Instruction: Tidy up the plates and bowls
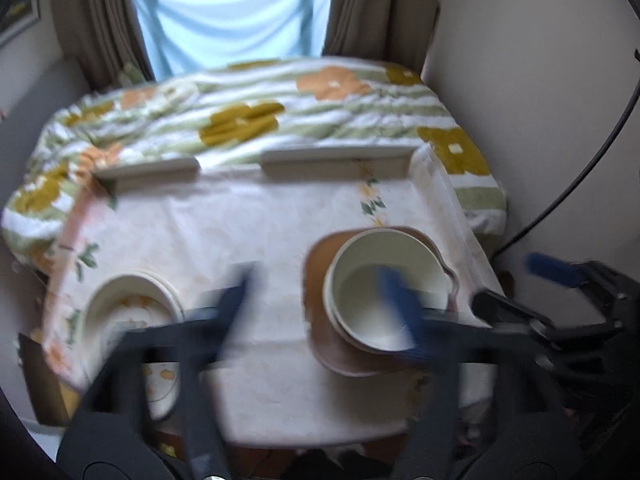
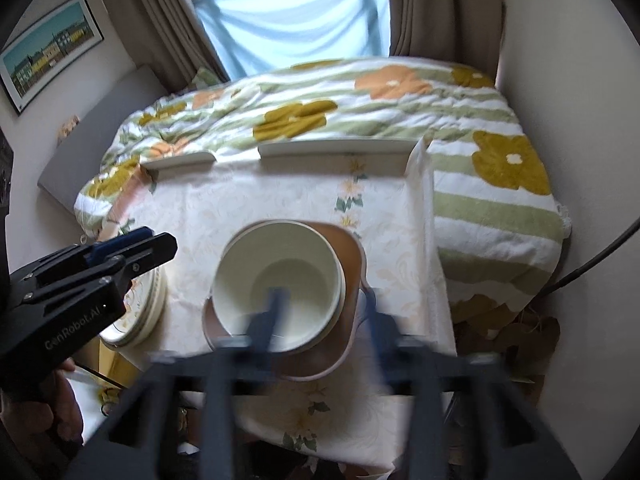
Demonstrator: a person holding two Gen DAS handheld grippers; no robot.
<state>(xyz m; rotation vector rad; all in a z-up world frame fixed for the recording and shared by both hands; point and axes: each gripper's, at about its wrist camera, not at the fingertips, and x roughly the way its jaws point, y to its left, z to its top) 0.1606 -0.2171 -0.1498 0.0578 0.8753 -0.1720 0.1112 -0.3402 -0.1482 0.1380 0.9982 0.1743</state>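
- Bowl (image 2: pixel 280 284): smooth cream glaze with a soft sheen.
- Brown plate (image 2: pixel 344 248) under it: smooth, matt finish.
- Patterned plates (image 2: pixel 150 300), lower left: glossy glazed ceramic.
- Counter cloth (image 2: pixel 240 200): pale woven fabric with printed flowers, matt.
- Blanket (image 2: pixel 492 200), upper right: thick, fluffy cloth.
- Left gripper (image 2: pixel 132 246): matt black plastic with blue pads.

Soft daylight from window (image 2: pixel 288 12), motion-blurred foreground; fisheye-bent, dark-vignetted edges
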